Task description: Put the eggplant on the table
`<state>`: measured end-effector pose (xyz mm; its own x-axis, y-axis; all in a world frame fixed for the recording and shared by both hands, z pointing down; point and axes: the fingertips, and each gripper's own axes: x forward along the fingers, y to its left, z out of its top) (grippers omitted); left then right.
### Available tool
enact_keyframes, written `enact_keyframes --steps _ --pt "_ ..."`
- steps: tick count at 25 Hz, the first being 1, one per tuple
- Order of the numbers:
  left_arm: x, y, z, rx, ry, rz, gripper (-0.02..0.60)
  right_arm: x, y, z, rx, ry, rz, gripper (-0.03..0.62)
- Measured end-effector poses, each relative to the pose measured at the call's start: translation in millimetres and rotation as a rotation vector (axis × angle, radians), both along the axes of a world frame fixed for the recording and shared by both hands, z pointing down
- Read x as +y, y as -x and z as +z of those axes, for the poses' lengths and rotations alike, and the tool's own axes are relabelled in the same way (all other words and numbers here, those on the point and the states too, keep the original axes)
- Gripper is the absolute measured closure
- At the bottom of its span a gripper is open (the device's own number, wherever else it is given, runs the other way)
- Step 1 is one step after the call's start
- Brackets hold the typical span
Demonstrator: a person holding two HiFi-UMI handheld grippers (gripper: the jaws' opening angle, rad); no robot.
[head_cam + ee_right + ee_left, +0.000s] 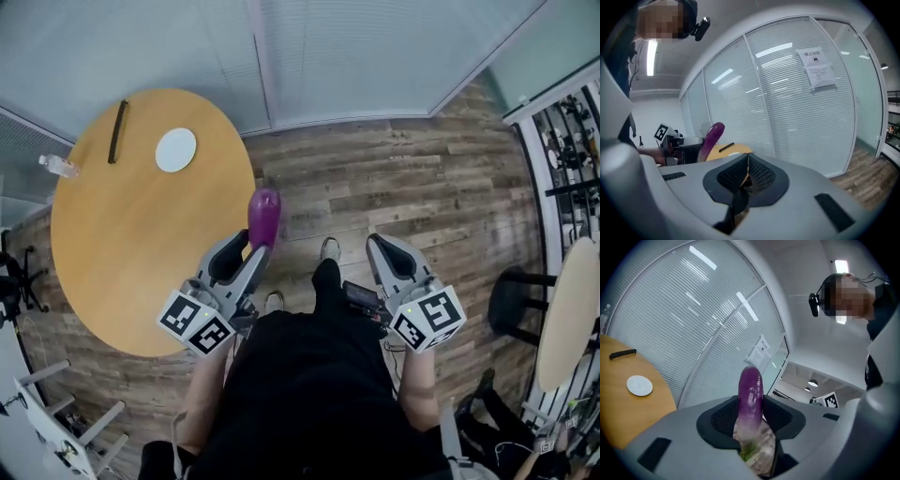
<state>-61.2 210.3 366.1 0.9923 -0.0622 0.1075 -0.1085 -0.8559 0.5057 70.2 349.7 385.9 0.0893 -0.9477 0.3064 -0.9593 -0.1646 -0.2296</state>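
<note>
glossy purple eggplant (263,216) is off the table, held up in the air, stem end down and pinched between the left gripper (255,249) jaws, purple tip pointing up. in the head view it sits over the wood plank floor (403,178), just beside the right edge of the round tan wooden table (131,253). right gripper (381,247) holds nothing, jaws pressed together, well apart from the eggplant.

on the table's far side: small white round disc (175,150), black straight bar (117,131), clear plastic bottle (58,166) at the left rim. near side is bare.

progress: pickup looks done. left to do: carry over the tabletop, lower, release. not placed yet.
</note>
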Motion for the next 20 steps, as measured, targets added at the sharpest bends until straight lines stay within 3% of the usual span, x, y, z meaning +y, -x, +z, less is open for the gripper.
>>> enact_keyframes --steps 4,8,13,20 --pt "-13 -56 -13 -0.004 -0.016 -0.054 0.407 -18 -81 -17 0.037 -0.026 -0.038 0.577" --pt "-11 -101 -14 -0.008 -0.001 -0.111 0.407 -26 -140 -13 0.009 -0.024 -0.075 0.577" --pt "-26 -113 -9 -0.049 -0.006 -0.221 0.407 -63 -153 10 -0.047 0.002 -0.212 0.577" --pt "-76 -82 23 -0.134 0.030 -0.385 0.407 -129 -145 35 -0.086 0.066 -0.349 0.577"
